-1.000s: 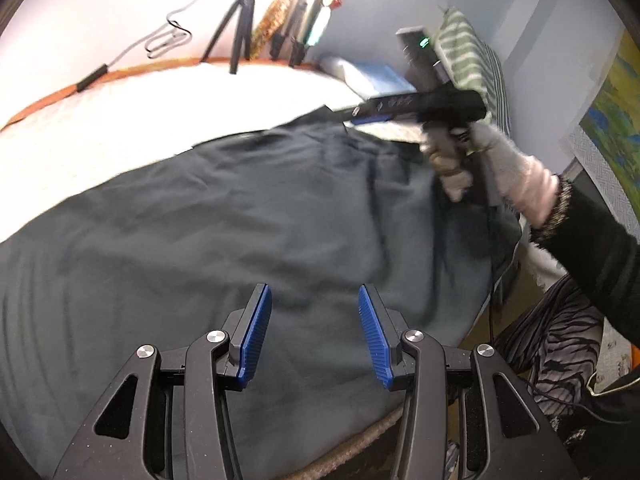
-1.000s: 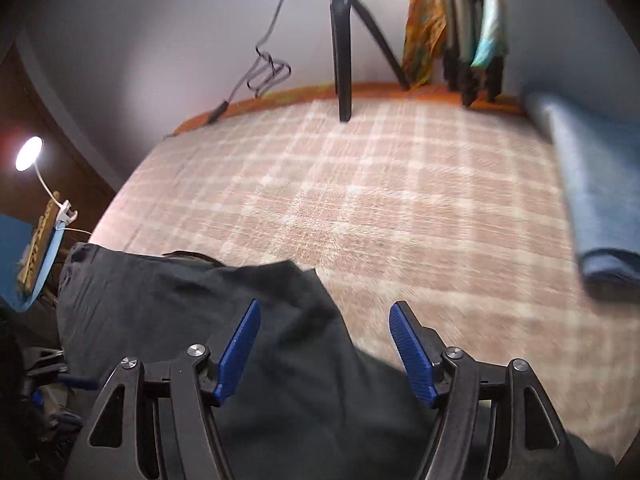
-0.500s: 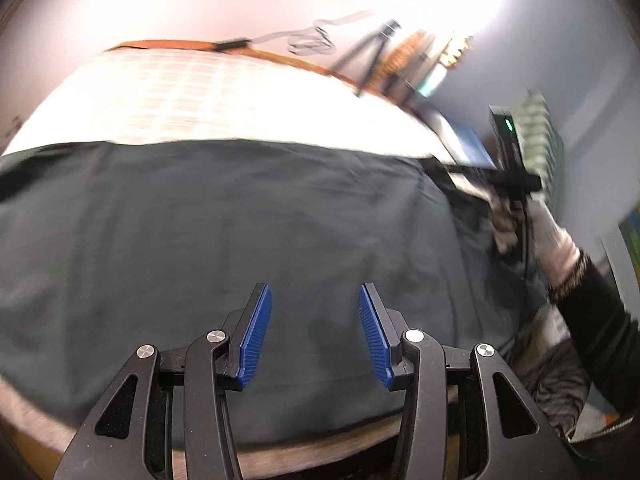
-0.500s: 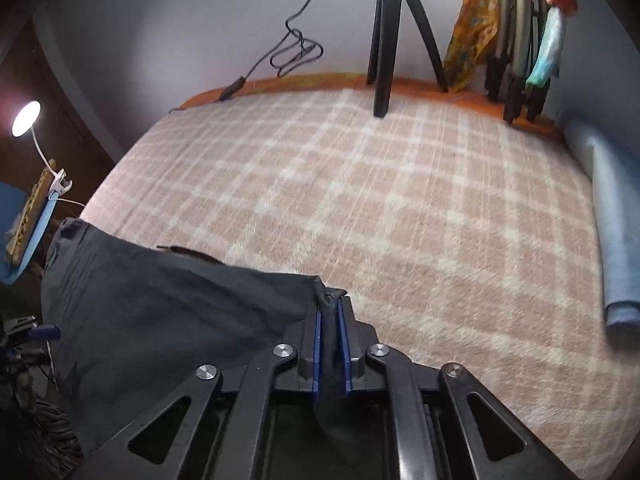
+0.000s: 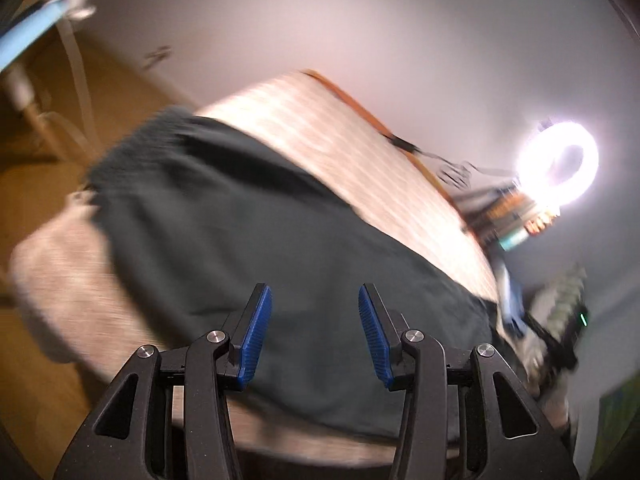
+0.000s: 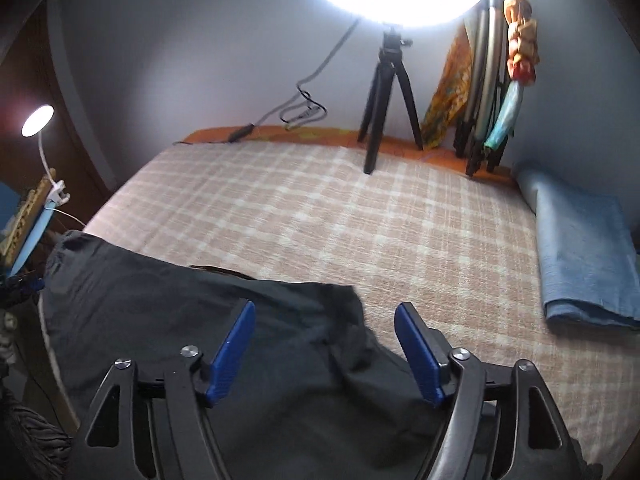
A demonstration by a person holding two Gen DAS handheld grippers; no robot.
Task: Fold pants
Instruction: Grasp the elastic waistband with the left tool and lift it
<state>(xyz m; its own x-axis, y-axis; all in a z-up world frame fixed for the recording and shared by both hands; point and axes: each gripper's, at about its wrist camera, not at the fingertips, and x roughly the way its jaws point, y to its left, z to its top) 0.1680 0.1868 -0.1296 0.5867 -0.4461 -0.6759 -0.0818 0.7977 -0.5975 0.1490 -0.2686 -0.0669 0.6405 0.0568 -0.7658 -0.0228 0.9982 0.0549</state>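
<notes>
Over the near edge of a checked bed point(image 6: 360, 216), the right gripper point(image 6: 325, 346) hangs with fingers spread and empty above a corner of the dark pants point(image 6: 168, 320), having let go of the fold it pinched half a second ago. Left gripper point(image 5: 315, 332), also spread, has swung toward the far leg ends, its view blurred, so the cloth's lie there is uncertain. Released fabric may slump and spoil the fold.

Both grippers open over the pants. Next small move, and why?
Probably lower the right gripper and close on the pants' corner edge ahead of it. Both grippers are open and hold nothing; the left gripper hovers over flat cloth, and the fabric lies spread on the checked blanket, unfolded.
</notes>
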